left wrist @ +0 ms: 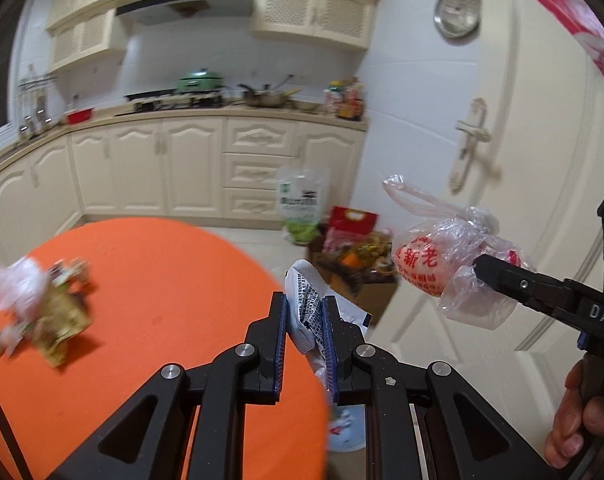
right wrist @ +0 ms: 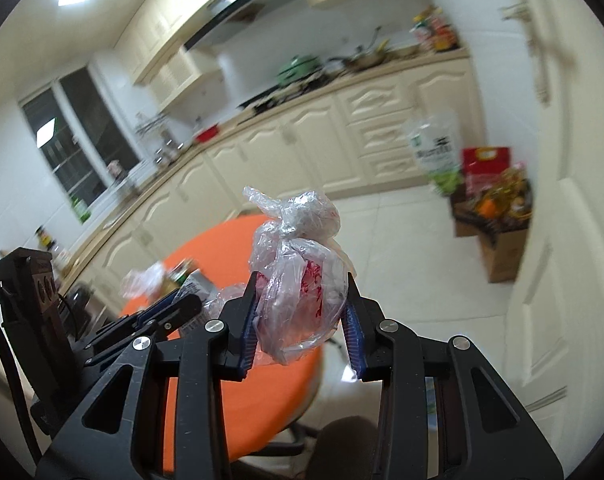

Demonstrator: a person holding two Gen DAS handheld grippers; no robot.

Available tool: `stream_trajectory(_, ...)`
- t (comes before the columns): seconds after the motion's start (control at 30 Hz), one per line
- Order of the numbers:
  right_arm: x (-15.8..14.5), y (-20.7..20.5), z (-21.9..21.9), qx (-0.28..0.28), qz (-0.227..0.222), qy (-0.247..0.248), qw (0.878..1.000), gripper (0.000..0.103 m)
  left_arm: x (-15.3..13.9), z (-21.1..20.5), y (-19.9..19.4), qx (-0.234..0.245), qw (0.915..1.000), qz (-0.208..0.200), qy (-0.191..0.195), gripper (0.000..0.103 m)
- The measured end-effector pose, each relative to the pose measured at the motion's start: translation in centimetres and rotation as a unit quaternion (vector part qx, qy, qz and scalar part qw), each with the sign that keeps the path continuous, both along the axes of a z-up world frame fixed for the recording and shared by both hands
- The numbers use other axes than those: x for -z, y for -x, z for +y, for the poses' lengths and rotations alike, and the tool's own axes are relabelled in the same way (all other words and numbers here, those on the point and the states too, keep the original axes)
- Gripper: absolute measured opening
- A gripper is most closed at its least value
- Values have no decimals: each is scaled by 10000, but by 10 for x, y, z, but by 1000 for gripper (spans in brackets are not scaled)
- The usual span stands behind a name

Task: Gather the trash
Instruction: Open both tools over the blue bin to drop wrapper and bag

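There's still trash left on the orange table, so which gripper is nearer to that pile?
Left. The left gripper, shut on a white wrapper, hangs over the table's edge, right of the pile. The right gripper, holding a knotted bag, is farther off.

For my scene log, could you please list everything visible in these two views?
Table: one, orange, round, below the grippers.
Trash pile: one, mixed wrappers, on the table.
Printed wrapper: one, white, in the left gripper.
Knotted plastic bag: one, clear with red print, in the right gripper.
Cardboard box: one, brown, full, on the floor by the door.
Green pot: one, on the stove.
Left gripper: black, shut.
Right gripper: black, clamping.
Hand: one, holding the right gripper's handle.
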State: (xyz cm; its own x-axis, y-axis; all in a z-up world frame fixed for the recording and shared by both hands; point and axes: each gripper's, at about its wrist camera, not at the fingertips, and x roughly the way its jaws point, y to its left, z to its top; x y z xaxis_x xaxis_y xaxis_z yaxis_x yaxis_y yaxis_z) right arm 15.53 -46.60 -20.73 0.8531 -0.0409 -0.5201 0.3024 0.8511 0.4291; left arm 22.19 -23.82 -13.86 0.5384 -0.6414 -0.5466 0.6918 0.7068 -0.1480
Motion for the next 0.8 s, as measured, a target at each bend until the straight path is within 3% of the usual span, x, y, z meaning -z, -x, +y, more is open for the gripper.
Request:
stream_trajectory(0.2,34,25,-62,701,393,-189,9966,34,23,-71,-8,578,9975,307,-262,13)
stream_trajectory(0.5,162,18,-126,1015,1427,-1119,9782,34,103,-168,-33,1039,9826,983,-1183,13)
stream_trajectory(0.67,215,8,-148,1033,1760,-1470,9678,37,146,-216,-60,1067,9702,1280,-1758,15)
stream_trajectory(0.73,233,5,-154,1069,1886,-1581,9633,42,162,-231,-69,1079,9636,1399,-2006,23)
stream_trajectory(0.8,249,7,-159,1137,1996,-1708,9581,50,172,-254,-75,1086,9584,1451,-2207,42)
